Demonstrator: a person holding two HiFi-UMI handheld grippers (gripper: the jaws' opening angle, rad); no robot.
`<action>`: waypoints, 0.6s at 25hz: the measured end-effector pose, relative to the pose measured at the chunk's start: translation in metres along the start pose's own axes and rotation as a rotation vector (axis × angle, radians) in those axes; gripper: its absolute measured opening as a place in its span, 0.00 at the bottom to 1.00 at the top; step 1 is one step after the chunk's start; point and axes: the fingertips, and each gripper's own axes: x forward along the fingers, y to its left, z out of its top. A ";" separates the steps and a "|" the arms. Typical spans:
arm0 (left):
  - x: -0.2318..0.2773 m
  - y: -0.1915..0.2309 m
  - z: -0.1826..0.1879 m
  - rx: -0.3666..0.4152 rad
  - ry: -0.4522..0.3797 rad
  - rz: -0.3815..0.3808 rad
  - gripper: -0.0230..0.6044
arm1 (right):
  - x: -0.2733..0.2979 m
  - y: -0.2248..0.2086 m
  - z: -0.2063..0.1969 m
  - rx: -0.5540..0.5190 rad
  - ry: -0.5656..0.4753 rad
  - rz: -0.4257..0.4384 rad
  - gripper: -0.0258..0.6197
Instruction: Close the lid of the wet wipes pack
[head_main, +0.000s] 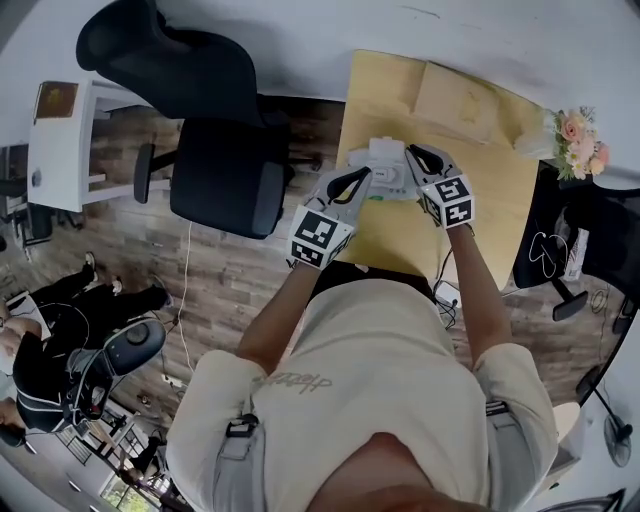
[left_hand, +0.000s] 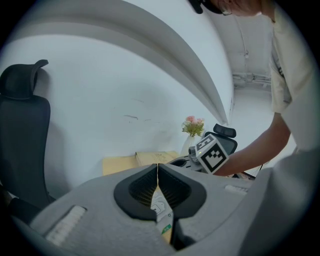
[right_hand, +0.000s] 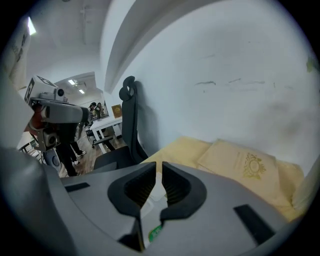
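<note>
The white wet wipes pack (head_main: 384, 165), with a green mark on its label, lay on the yellow bench (head_main: 495, 205) between the tools, the left tool (left_hand: 158, 169) pinched together, the right tool (right_hand: 160, 172) narrowly apart.

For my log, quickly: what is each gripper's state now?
Left gripper: shut, empty, over the wet wipes pack.
Right gripper: slightly open, holding nothing.

left tool (left_hand: 158, 166) closed, wipes pack (left_hand: 161, 211) visible beneath.
</note>
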 end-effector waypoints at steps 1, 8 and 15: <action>0.001 0.001 -0.001 -0.004 0.004 -0.001 0.07 | 0.006 -0.002 -0.006 0.011 0.018 0.015 0.09; 0.005 0.001 -0.008 -0.007 0.032 -0.012 0.07 | 0.036 -0.019 -0.039 0.094 0.114 0.039 0.15; 0.002 0.003 -0.018 -0.020 0.052 -0.002 0.07 | 0.053 -0.025 -0.047 0.187 0.160 0.102 0.15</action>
